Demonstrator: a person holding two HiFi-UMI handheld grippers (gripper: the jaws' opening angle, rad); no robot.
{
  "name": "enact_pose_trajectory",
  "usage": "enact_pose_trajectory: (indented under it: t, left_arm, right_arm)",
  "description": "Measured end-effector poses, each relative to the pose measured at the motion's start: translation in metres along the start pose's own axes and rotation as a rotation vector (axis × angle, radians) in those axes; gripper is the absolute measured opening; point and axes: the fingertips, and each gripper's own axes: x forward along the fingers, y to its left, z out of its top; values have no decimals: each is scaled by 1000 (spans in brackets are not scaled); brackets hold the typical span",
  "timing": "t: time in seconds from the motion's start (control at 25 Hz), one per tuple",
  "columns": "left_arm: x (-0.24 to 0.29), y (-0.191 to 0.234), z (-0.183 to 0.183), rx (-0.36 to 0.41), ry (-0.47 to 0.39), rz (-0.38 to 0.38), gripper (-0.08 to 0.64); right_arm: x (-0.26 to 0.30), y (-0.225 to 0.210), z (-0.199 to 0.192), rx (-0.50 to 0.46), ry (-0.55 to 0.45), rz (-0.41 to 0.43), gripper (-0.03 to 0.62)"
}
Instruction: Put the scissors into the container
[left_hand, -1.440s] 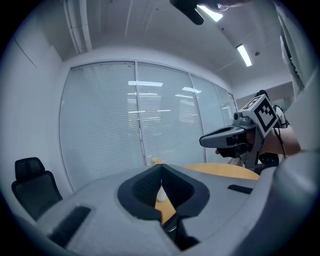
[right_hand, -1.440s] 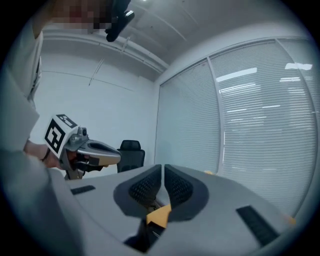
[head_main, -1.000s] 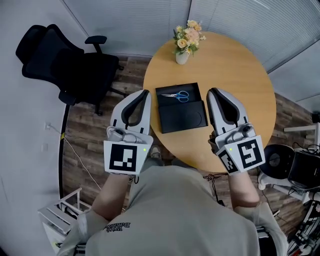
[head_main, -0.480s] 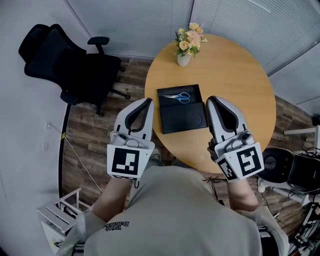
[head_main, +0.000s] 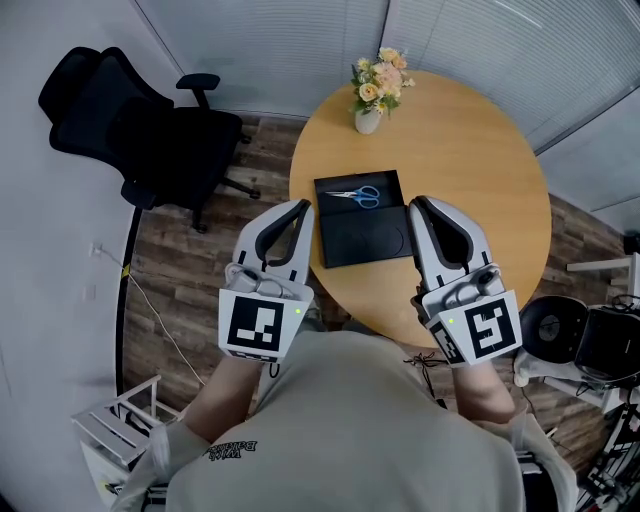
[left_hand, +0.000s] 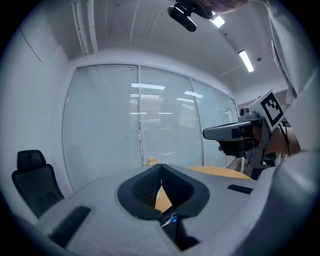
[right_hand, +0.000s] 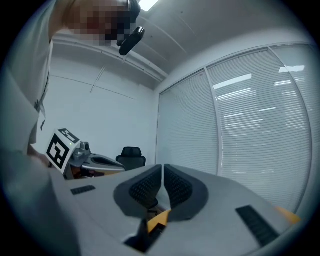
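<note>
Blue-handled scissors (head_main: 353, 195) lie in the far section of a flat black container (head_main: 365, 235) on the round wooden table (head_main: 470, 150). My left gripper (head_main: 297, 208) hovers just left of the container, jaws shut and empty. My right gripper (head_main: 421, 205) is held at the container's right edge, jaws also shut with nothing between them. In the left gripper view the scissors (left_hand: 171, 219) show small below the closed jaws of the left gripper (left_hand: 161, 172), and the right gripper (left_hand: 235, 132) is at the right. The right gripper view shows that gripper's jaws (right_hand: 163, 172) pressed together.
A vase of flowers (head_main: 372, 88) stands at the table's far edge. A black office chair (head_main: 140, 130) sits on the wood floor to the left. Equipment and cables (head_main: 590, 340) crowd the floor at the right. Window blinds run along the far wall.
Both grippers have drawn back slightly toward the person and stay shut. The scissors and container have not moved.
</note>
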Motion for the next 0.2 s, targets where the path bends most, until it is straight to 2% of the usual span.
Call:
enact_pose_trajectory:
  t: [0.2]
  left_arm:
    - [2, -1, -5, -2, 13, -3, 21]
  right_arm:
    - [4, 3, -9, -3, 19, 6, 37]
